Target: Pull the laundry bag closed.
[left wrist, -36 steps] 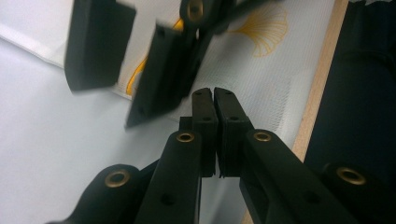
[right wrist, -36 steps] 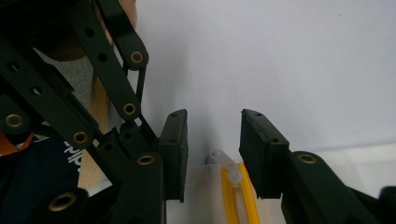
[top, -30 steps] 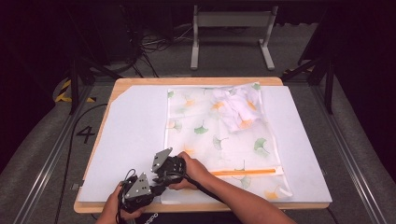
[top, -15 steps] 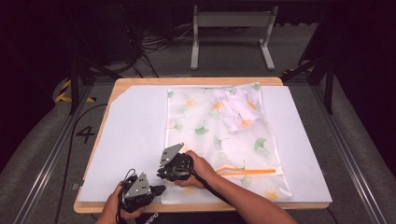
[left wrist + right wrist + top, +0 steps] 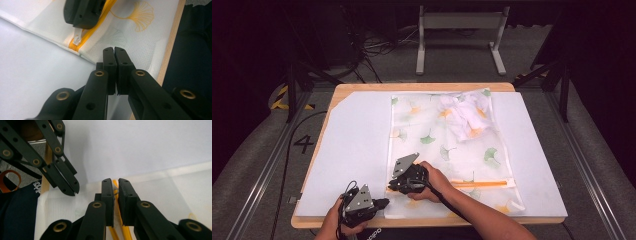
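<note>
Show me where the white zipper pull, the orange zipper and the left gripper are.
white zipper pull (image 5: pixel 77 38): left gripper view, its tab.
orange zipper (image 5: pixel 482 183): high view, mid-length.
left gripper (image 5: pixel 75 191): right gripper view, its closed tips.

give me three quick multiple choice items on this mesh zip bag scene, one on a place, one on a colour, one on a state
1. Where does the white bundle lie in the mesh bag, in the high view?
A. far end
B. near end by the zipper
C. outside, on the white sheet

2. What colour is the zipper?
A. green
B. orange
C. black

3. How do the left gripper's jaws stand?
A. wide open above the bag
C. shut on the zipper pull
B. pressed together on the bag's corner

Key: 1 A, the bundle shows through the mesh near the table's far edge. 2 B, an orange strip crosses the bag's near end. 3 B, the left gripper view shows the jaws pressed together over the mesh, apart from the zipper pull.
</note>
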`<state>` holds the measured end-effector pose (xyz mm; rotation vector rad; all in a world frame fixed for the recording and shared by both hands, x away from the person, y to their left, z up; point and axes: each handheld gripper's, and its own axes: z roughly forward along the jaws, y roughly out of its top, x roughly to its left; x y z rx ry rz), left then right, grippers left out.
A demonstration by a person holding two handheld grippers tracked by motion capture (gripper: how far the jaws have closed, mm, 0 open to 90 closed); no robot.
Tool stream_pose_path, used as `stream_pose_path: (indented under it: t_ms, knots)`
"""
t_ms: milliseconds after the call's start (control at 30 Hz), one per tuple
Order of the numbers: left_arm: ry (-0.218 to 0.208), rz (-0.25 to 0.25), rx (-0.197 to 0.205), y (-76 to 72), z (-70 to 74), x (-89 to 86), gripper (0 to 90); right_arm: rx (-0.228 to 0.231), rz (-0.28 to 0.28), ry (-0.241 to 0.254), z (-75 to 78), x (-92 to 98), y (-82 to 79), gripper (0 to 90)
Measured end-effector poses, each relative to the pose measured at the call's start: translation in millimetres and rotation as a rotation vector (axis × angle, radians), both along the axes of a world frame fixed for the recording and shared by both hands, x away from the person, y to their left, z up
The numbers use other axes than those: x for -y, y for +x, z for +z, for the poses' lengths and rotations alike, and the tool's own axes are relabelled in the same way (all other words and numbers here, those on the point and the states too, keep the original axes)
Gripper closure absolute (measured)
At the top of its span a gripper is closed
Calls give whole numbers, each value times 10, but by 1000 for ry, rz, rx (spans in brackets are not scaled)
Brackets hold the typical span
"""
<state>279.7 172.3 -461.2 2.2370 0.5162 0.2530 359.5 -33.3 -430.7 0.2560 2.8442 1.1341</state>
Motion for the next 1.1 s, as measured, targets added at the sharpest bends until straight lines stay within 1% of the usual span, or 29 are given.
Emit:
stream_pose_path:
  t_ms: [100, 200, 267, 300, 333, 367, 400, 433, 500, 567, 633, 667, 733, 767, 800, 833, 933, 967, 1000, 1067, 1100]
  knots:
    - [-3, 1, -1, 2, -1, 1, 883, 4, 9, -14, -23, 11, -11, 831]
    - [0, 4, 1, -2, 2, 4, 882, -7, 7, -18, -25, 28, -16, 816]
    - [2, 4, 1, -3, 4, 6, 882, -4, 11, -22, -25, 30, -15, 806]
    - [1, 3, -1, -1, 4, 5, 881, -1, 21, -38, -27, 17, -15, 771]
    - [1, 3, -1, -1, 4, 5, 881, -1, 21, -38, -27, 17, -15, 771]
    - [2, 3, -1, -1, 5, 6, 881, 6, 31, -63, -33, -11, -15, 750]
    - [2, 3, -1, -1, 5, 6, 880, 11, 34, -74, -35, -24, -13, 726]
    - [3, 4, 0, -2, 6, 7, 880, 11, 34, -74, -35, -24, -13, 726]
    - [3, 2, 0, 0, 6, 7, 880, 10, 38, -105, -34, -55, 0, 695]
    - [1, 1, -2, 2, 5, 7, 880, 3, 36, -124, -18, -91, 23, 685]
    - [1, 0, -3, 4, 6, 7, 880, 3, 42, -128, -14, -100, 30, 673]
    - [0, 1, -4, 4, 6, 7, 880, 2, 45, -132, -8, -114, 35, 653]
    - [1, 1, -4, 4, 6, 7, 881, 14, 54, -144, 8, -144, 41, 661]
    - [0, 0, -4, 5, 6, 7, 881, 12, 58, -148, 14, -157, 46, 678]
    - [1, 0, -4, 5, 6, 6, 880, 5, 57, -155, 13, -180, 44, 713]
    - [1, -1, -4, 6, 6, 6, 880, 5, 57, -155, 13, -180, 44, 713]
    - [3, -1, -3, 8, 7, 5, 880, 14, 49, -173, 3, -205, 34, 750]
    - [3, -1, -3, 9, 7, 5, 881, 13, 48, -175, 5, -206, 40, 785]
    - [2, -2, -2, 11, 7, 4, 879, -7, 52, -192, 13, -207, 45, 818]
    - [2, -3, -5, 16, 8, 1, 877, 5, 56, -201, 18, -217, 32, 831]
    - [1, -1, -7, 17, 9, 2, 875, 17, 61, -211, 23, -226, 26, 833]
